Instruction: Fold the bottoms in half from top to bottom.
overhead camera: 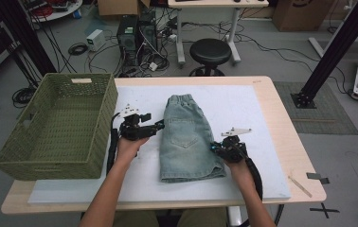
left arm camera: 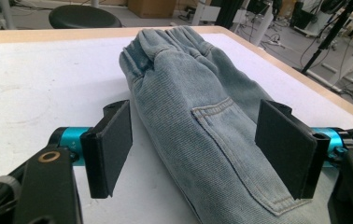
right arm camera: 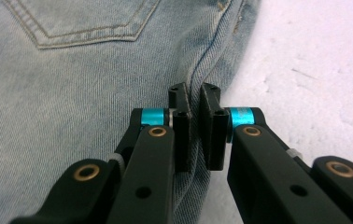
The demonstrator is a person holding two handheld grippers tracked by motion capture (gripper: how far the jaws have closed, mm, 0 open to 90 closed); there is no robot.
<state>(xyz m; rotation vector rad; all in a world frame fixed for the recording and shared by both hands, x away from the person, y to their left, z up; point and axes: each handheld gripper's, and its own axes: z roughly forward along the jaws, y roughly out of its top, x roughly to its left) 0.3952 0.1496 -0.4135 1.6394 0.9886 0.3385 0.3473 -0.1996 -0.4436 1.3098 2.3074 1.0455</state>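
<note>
Denim shorts (overhead camera: 188,139) lie flat on the white mat (overhead camera: 243,106) in the middle of the table (overhead camera: 281,118), waistband pointing away from me and the hem nearest my side. I have my right gripper (overhead camera: 216,147) clamped on the right side seam of the shorts (right arm camera: 95,88); in the right gripper view the jaws are pinched together with the folded denim edge between them, and bare mat (right arm camera: 314,60) lies just to the right of that seam. My left gripper (overhead camera: 159,126) sits at the left edge of the shorts, about level with the back pocket. In the left gripper view its jaws stand wide apart, straddling the raised left side of the shorts (left arm camera: 198,107), and I cannot tell whether either jaw touches the cloth. To the left, a green woven basket (overhead camera: 103,118) stands on the table's left end, its near wall close beside my left hand (overhead camera: 129,149), so room is tight there. On the right, the mat runs open to the table's edge.
</note>
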